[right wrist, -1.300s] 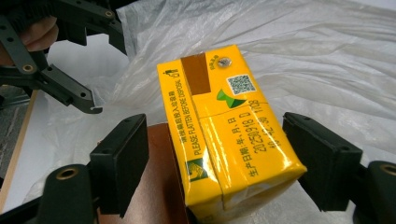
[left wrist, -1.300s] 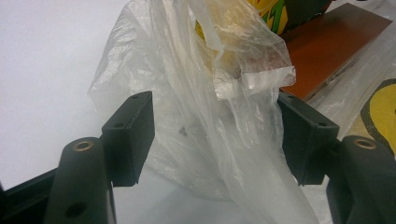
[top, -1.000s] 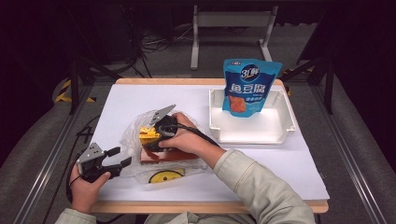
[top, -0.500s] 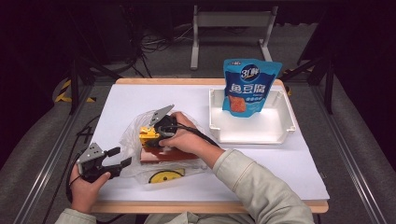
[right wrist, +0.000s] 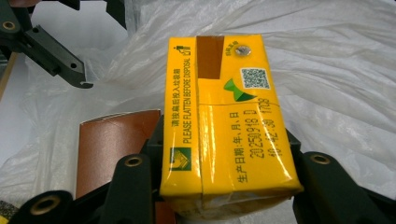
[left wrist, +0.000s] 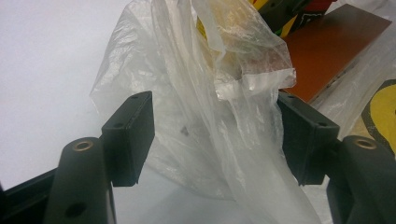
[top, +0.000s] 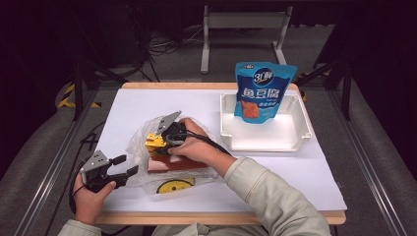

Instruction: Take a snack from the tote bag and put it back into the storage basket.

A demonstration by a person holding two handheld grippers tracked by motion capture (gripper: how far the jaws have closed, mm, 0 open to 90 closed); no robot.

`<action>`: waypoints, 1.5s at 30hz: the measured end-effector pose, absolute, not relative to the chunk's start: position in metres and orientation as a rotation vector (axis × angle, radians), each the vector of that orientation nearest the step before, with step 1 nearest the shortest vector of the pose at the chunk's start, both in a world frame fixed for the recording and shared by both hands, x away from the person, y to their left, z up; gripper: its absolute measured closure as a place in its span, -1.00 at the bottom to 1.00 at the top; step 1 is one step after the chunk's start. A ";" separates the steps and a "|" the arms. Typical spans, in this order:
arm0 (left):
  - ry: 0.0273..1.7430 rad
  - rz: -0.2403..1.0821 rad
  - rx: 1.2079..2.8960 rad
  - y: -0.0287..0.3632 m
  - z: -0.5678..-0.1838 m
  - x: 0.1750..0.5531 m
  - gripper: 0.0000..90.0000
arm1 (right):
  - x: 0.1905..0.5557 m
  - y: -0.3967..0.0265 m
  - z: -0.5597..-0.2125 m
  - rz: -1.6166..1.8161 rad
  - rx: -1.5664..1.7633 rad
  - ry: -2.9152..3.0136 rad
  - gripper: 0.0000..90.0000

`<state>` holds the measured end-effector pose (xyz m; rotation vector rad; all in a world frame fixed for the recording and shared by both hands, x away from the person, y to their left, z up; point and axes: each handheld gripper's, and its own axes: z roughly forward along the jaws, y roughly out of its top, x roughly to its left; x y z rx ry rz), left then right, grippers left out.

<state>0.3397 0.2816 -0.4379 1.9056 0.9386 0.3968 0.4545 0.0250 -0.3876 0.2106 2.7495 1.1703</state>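
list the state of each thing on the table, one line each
yellow drink carton: sealed, gripped by the right gripper, whose jaws have just been closing
clear plastic bag: crumpled, open, edge between the left gripper pads, which stand apart
blue snack pouch: upright, sealed
white tray: holds the pouch
brown box: lying flat

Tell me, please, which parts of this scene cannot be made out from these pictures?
- The yellow carton: its front face is turned away in the right gripper view; in the high view the right gripper and hand cover most of it.
- The brown box: partly behind the carton; its label faces away.
- The yellow round item: blurred by the plastic bag, cut off in the left gripper view.
- The left gripper: whether its pads press the bag.
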 end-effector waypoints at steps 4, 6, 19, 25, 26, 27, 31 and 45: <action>0.937 0.396 1.908 0.281 -0.438 0.340 -0.25 | 0.454 0.023 -0.382 1.192 0.208 2.738 0.24; 0.940 0.396 1.906 0.281 -0.438 0.340 -0.25 | 0.454 0.021 -0.377 1.215 0.211 2.725 0.24; 0.945 0.396 1.903 0.281 -0.438 0.340 -0.25 | 0.456 0.008 -0.344 1.296 0.204 2.702 0.24; 0.944 0.394 1.903 0.281 -0.438 0.340 -0.25 | 0.456 0.001 -0.332 1.322 0.194 2.697 0.24; 0.944 0.394 1.904 0.281 -0.438 0.340 -0.25 | 0.456 -0.002 -0.327 1.330 0.192 2.689 0.24; 0.944 0.394 1.904 0.281 -0.438 0.340 -0.25 | 0.456 -0.002 -0.327 1.330 0.192 2.689 0.24; 0.945 0.395 1.905 0.281 -0.438 0.340 -0.25 | 0.456 -0.009 -0.319 1.347 0.200 2.676 0.23; 0.950 0.402 1.902 0.281 -0.438 0.340 -0.29 | 0.463 -0.043 -0.295 1.354 0.244 2.621 0.23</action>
